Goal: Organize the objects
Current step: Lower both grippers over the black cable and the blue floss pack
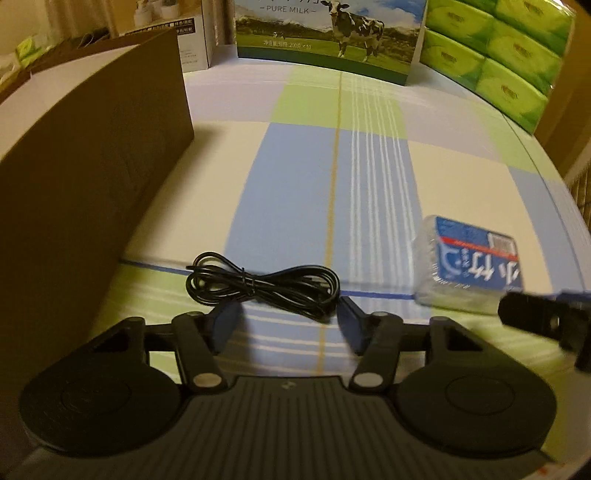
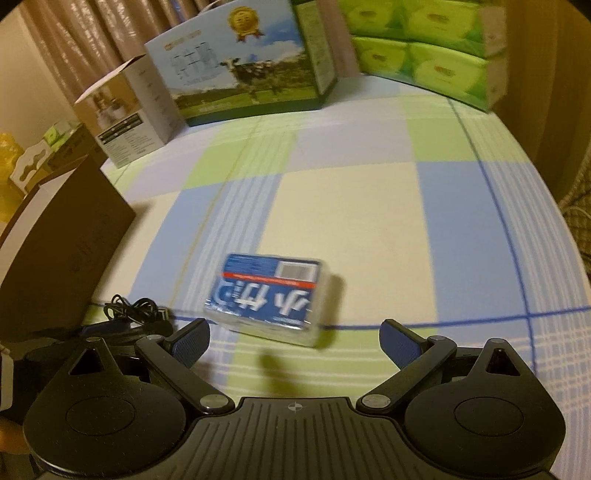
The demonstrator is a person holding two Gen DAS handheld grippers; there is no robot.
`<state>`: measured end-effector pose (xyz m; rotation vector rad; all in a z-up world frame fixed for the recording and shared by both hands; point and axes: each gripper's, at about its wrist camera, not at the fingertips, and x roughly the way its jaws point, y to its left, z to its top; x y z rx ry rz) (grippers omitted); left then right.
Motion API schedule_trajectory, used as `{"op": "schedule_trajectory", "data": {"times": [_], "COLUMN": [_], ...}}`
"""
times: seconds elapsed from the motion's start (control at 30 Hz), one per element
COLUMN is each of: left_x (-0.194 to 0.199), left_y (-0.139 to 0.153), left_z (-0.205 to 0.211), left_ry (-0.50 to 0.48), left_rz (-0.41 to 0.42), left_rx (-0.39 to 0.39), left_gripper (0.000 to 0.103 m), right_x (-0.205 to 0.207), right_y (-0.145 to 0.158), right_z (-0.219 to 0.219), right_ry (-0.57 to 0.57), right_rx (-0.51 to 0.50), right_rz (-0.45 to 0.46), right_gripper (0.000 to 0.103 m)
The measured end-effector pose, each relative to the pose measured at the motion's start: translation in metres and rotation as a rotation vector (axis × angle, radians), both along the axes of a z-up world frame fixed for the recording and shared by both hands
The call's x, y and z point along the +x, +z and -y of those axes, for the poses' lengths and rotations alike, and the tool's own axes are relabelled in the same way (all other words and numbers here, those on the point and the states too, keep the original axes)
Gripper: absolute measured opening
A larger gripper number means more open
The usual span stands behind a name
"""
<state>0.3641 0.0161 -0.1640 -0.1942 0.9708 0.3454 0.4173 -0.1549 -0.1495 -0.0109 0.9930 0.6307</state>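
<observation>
A coiled black cable lies on the checked cloth, next to the brown box. My left gripper is lowered over its near side. The two blue pads stand half apart at the bundle's edges and do not visibly squeeze it. To the right lies a wrapped tissue pack with a blue label. In the right wrist view this pack sits just beyond the wide-open right gripper, nearer its left finger, and nothing touches it. The cable shows at lower left there. One finger of the right gripper pokes in from the right edge.
A tall brown box walls off the left side. At the back stand a milk carton box, a stack of green tissue packs and a white open-flapped box. The checked cloth stretches between them.
</observation>
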Motion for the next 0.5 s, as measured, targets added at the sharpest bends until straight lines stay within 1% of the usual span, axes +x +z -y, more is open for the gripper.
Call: {"op": "schedule_trajectory", "data": {"times": [0.1,0.13,0.17,0.2,0.23,0.3,0.4,0.47,0.5], "left_x": [-0.004,-0.005,-0.007,-0.008,-0.01,-0.015,-0.019,-0.018,-0.016], "left_y": [0.0,0.0,0.0,0.0,0.001,0.003,0.005,0.004,0.004], "left_z": [-0.008,-0.01,-0.011,-0.013,-0.014,-0.017,-0.021,-0.025,-0.028], "left_ry": [-0.022,-0.025,-0.022,-0.02,-0.015,-0.007,-0.001,0.011,0.018], "left_rz": [0.007,0.01,0.013,0.015,0.02,0.045,0.068,0.072,0.076], "left_rx": [0.001,-0.006,-0.013,-0.021,-0.024,-0.032,-0.028,-0.028,-0.041], "left_gripper": [0.053,0.055,0.06,0.072,0.076,0.078,0.086,0.086,0.086], "right_x": [0.001,0.001,0.001,0.001,0.002,0.004,0.006,0.007,0.007], "right_y": [-0.004,-0.005,-0.006,-0.007,-0.008,-0.013,-0.018,-0.019,-0.02], "right_z": [-0.013,-0.017,-0.021,-0.024,-0.027,-0.033,-0.037,-0.038,-0.039], "right_ry": [0.002,0.0,-0.001,-0.004,-0.007,-0.004,-0.004,-0.008,-0.011], "right_rx": [-0.009,-0.017,-0.023,-0.028,-0.037,-0.05,-0.064,-0.063,-0.064], "right_rz": [0.004,0.013,0.022,0.029,0.034,0.033,0.03,0.029,0.028], "right_gripper": [0.096,0.096,0.096,0.096,0.096,0.096,0.096,0.096,0.096]}}
